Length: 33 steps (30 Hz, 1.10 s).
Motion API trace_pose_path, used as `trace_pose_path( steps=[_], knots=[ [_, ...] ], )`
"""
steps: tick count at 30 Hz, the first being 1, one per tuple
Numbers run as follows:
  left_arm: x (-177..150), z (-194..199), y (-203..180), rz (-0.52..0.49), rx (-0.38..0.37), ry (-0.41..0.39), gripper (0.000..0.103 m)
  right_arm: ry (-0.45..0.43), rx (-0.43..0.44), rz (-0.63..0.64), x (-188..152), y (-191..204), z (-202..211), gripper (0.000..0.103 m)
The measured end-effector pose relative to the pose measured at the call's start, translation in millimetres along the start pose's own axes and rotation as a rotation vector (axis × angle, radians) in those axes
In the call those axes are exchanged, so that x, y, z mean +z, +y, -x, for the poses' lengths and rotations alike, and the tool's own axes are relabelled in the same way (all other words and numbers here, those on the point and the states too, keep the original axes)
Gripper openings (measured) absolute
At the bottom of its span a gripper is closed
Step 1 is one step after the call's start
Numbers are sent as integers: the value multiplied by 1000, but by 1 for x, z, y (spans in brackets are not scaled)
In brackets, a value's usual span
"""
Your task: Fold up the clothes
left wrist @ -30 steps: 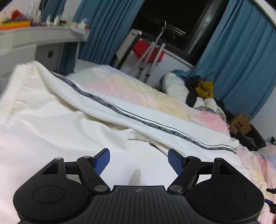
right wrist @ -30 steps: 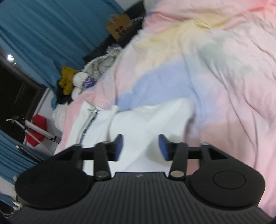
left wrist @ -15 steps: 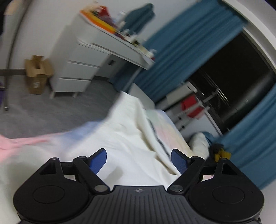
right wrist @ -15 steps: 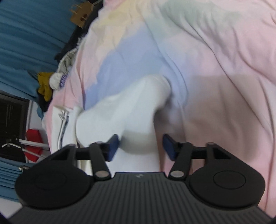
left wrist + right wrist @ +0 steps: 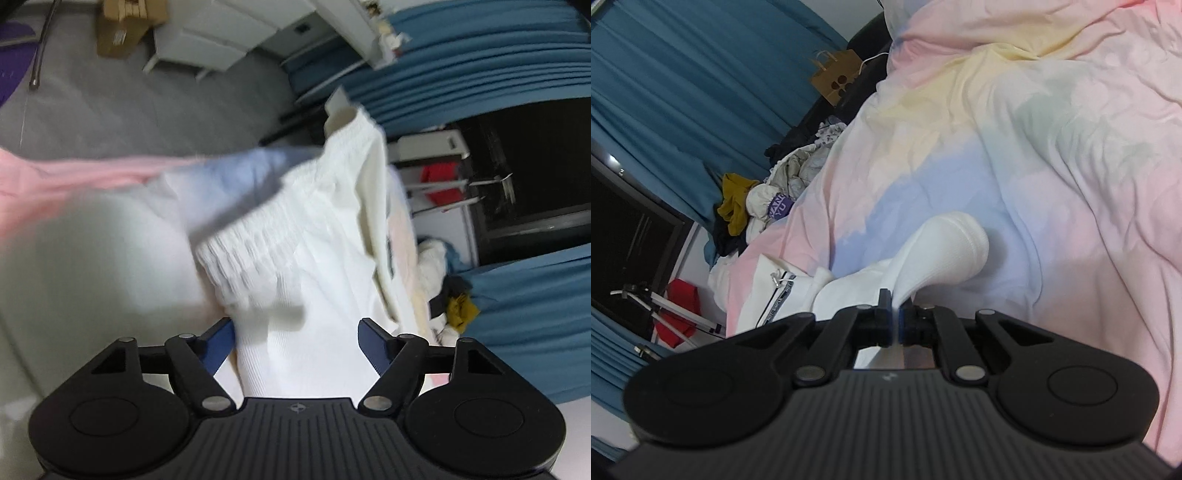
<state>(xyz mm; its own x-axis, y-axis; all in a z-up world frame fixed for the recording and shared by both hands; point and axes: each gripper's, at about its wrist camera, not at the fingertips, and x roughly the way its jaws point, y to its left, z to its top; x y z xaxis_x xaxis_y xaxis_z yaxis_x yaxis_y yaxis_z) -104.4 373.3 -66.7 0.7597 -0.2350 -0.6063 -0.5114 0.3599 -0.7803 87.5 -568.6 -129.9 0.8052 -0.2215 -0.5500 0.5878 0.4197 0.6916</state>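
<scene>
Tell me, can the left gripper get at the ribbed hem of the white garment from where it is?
Probably yes. The left gripper is closing with white garment fabric already between its fingers, and the ribbed hem lies just ahead, uncovered.

Premises are presenting as a home bedroom: pastel bedding (image 5: pixel 1052 155) lying ahead of the fingers, blue curtains (image 5: pixel 683 74) hanging left, white drawers (image 5: pixel 207 40) standing beyond.
</scene>
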Motion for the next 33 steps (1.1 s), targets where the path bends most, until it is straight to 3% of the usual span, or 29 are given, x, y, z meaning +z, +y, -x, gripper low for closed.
trace_pose_path(
  steps=[4, 7, 8, 12, 18, 25, 29, 33],
  knots=[
    [6, -21, 3, 12, 43, 65, 66, 11, -34, 15, -3, -3, -5, 6],
    [7, -28, 5, 10, 52, 68, 45, 26, -53, 7, -4, -7, -9, 6],
    [6, -27, 2, -10, 55, 61, 33, 26, -49, -2, -4, -9, -9, 6],
    [4, -18, -10, -109, 62, 18, 8, 8, -35, 21, -5, -7, -3, 6],
    [-6, 31, -27, -199, -34, -101, 3, -39, 33, 35, -2, -2, 15, 6],
    [-6, 89, -20, -187, -111, -194, 2, -81, 44, 39, 2, 1, 40, 5],
    [7, 90, -31, -181, -113, -199, 2, -85, 65, 72, 9, 32, 37, 5],
    [36, 66, -73, -195, -107, -220, 2, -95, 81, 116, 23, 86, 19, 5]
  ],
)
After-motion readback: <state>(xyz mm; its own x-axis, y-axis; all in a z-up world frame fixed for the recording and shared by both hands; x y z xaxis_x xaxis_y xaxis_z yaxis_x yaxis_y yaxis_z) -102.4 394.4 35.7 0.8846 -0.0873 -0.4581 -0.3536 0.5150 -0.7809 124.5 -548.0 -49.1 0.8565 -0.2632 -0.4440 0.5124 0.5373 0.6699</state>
